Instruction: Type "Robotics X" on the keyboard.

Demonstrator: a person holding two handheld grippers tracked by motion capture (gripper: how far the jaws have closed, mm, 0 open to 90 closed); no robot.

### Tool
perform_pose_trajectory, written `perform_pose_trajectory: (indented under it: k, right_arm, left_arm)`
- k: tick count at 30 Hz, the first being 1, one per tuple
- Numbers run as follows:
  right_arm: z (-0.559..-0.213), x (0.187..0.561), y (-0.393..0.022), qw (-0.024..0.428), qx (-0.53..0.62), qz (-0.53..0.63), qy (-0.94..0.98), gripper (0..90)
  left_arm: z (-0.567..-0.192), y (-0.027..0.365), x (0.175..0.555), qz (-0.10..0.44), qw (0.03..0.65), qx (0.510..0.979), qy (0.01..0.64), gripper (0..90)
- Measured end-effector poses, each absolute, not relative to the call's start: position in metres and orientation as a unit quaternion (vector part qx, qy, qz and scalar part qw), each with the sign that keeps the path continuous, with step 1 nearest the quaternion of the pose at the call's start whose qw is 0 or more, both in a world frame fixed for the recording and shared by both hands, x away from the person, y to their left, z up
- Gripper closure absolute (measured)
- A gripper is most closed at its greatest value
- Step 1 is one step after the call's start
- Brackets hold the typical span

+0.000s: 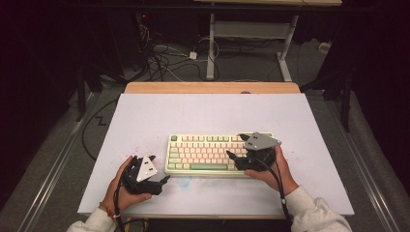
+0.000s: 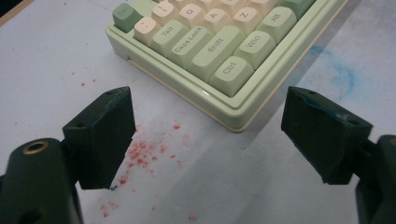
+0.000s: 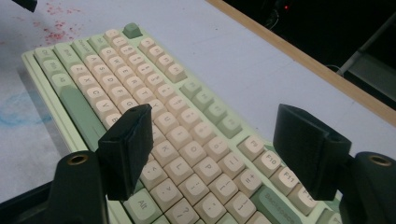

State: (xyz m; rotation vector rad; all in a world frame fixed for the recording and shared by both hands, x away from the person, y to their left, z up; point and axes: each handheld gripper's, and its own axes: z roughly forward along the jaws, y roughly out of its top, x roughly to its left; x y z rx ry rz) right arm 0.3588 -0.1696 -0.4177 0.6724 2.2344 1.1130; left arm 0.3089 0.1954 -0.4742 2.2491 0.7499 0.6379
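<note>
A pale green keyboard with cream and green keys lies flat near the middle of the white mat. My right gripper hovers over the keyboard's right end, held by a hand in a white sleeve. In the right gripper view its jaws stand wide apart above the keys, open, with nothing between them. My left gripper rests by the keyboard's front left corner. In the left gripper view it is open, and the keyboard's Ctrl corner lies just beyond the jaws.
The white mat covers a wooden table. Red specks and a blue smear mark the mat near the keyboard. Behind the table are cables on the floor and a white desk frame.
</note>
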Motion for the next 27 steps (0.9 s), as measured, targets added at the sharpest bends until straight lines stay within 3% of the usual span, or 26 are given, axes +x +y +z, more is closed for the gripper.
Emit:
perform_pose_trajectory:
  k: [20,27]
  right_arm:
    - [-0.42,0.335,-0.211,0.323,0.278,0.414,0.804,24.4]
    - [-0.425,0.325,-0.222,0.333,0.281,0.411,0.801,24.5]
  left_arm:
    - [-0.467,0.197,0.308,0.241,0.365,0.847,0.302,22.9]
    - [-0.465,0.198,0.308,0.24,0.366,0.848,0.299,31.2]
